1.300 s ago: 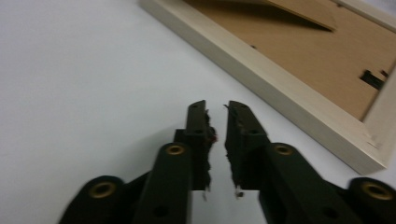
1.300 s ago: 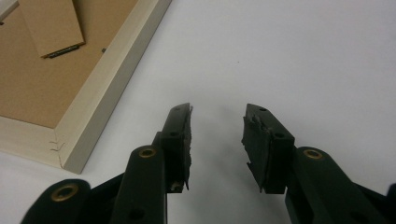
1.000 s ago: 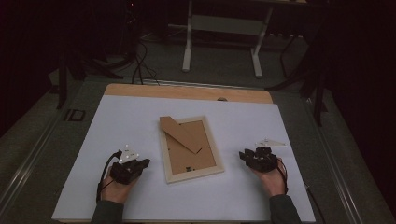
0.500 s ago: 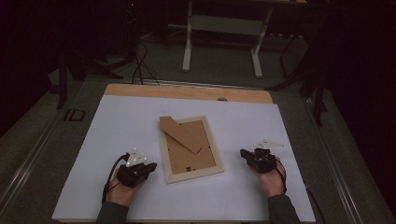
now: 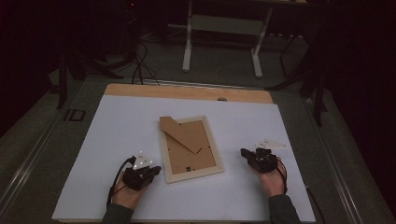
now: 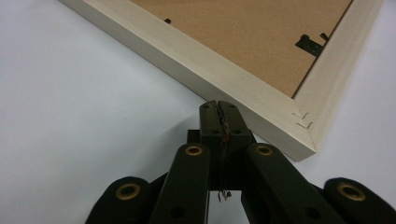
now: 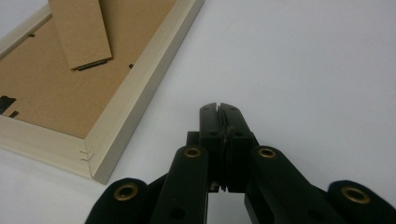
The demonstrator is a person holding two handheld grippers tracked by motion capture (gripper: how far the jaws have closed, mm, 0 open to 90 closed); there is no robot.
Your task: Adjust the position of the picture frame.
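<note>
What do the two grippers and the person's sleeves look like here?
Both are black. The left gripper and the right gripper each carry a pale three-cornered plate on top and trail a black cable back past the wrist. In the gripper views the jaws are flat black bars on linked arms with brass-coloured rivets. The sleeves are dark grey.

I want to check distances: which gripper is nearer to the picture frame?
Left. The left gripper is almost at the frame's near-left corner; the right gripper sits clearly apart, off its right side.
</note>
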